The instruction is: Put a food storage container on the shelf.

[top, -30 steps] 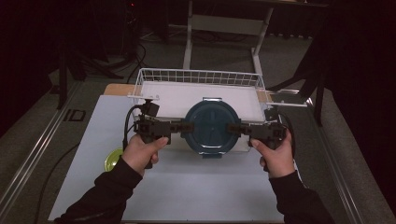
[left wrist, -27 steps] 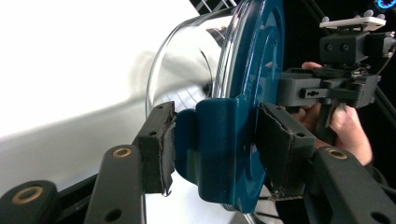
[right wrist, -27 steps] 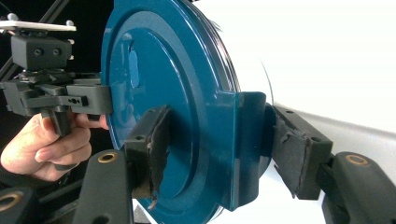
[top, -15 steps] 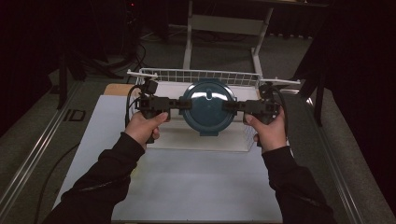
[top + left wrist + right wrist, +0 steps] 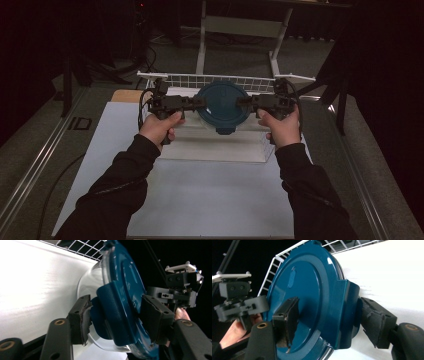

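Flanking the container [image 5: 223, 107] from both sides, the left gripper [image 5: 196, 103] and the right gripper [image 5: 246, 102] each straddled one of the blue lid's [image 5: 312, 302] side latches. The left gripper's jaws had just been opening; in the left gripper view one pad sat against the latch [image 5: 113, 312] and the other stood just beside the lid face, so the grip was loosened, though contact on that side was hard to judge. The right gripper's jaws had likewise just been opening, and the right gripper view showed a gap at both pads [image 5: 287, 315], the latch between them released. The container, a clear bowl [image 5: 87, 285] under the lid, rested between the two grippers, directly ahead of each. Beyond the grippers ran a white wire basket [image 5: 220, 80], its rail just behind the container. Below them lay a white tray [image 5: 215, 147] on the white table [image 5: 200, 200]. The bowl's base was hidden by the lid.
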Demonstrator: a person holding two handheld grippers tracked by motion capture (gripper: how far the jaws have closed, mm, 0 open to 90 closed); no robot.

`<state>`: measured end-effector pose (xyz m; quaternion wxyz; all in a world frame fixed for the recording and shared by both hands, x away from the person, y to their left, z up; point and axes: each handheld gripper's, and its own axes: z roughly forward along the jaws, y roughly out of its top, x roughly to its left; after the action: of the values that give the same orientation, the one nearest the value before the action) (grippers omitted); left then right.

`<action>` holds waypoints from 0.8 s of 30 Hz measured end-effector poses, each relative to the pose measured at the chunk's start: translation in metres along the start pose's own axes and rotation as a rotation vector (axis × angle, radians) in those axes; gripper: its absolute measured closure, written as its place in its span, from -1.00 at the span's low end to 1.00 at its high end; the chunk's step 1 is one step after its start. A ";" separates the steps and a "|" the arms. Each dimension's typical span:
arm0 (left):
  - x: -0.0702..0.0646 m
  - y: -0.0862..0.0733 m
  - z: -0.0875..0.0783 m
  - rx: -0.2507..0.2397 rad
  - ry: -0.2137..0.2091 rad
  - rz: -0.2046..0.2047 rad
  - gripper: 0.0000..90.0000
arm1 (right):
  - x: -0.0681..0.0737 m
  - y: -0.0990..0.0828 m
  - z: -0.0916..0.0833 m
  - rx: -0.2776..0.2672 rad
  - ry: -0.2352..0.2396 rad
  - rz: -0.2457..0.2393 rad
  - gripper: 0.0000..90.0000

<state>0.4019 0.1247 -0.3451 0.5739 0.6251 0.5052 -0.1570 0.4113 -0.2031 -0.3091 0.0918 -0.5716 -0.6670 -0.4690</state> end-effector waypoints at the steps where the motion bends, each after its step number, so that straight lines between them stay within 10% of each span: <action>1: 0.001 0.001 0.001 0.001 0.006 -0.001 -0.07 | 0.000 0.001 0.001 0.005 -0.003 -0.002 -0.30; 14: -0.005 0.001 0.000 0.002 0.065 0.040 -0.19 | -0.004 0.007 0.002 -0.001 -0.024 -0.010 -0.33; 24: -0.012 -0.009 -0.016 0.004 0.095 0.095 -0.27 | -0.004 -0.004 -0.016 -0.035 -0.094 -0.118 -0.29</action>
<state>0.3835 0.1315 -0.3362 0.5547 0.6564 0.5012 -0.1009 0.4023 -0.2170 -0.3047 0.0227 -0.5542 -0.6948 -0.4579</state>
